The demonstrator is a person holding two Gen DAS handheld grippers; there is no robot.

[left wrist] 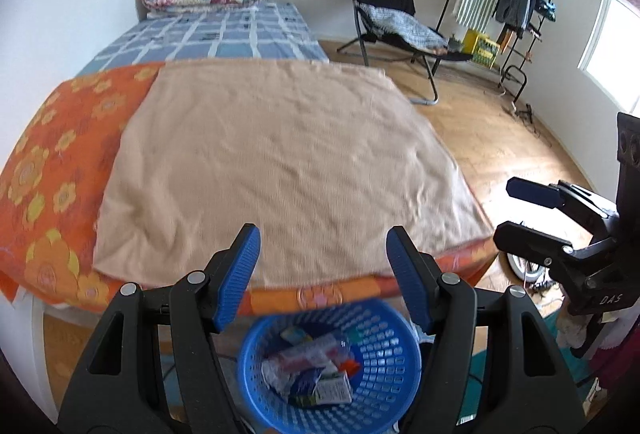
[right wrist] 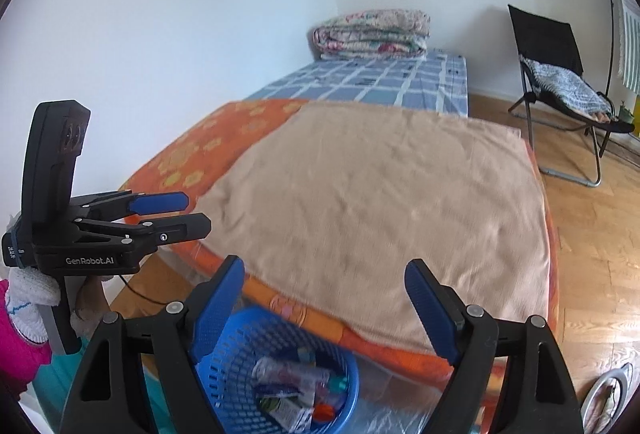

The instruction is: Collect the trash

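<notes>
Trash (left wrist: 316, 374) — wrappers, cartons — piled in blue basket (left wrist: 384, 350) on floor by bed (right wrist: 360, 185), just below left tool (left wrist: 324, 262) & right tool (right wrist: 325, 296); both spread wide, holding nothing.

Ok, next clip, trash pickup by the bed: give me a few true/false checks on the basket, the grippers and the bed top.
1. The blue basket already holds wrappers and cartons. True.
2. The left gripper is clamped on a wrapper. False: its jaws stand open with nothing between them.
3. The right gripper has open, empty jaws. True.
4. Trash lies scattered on the beige blanket. False: no trash shows on it.
5. The basket sits on the bed. False: it is below the bed's near edge, under both grippers.
</notes>
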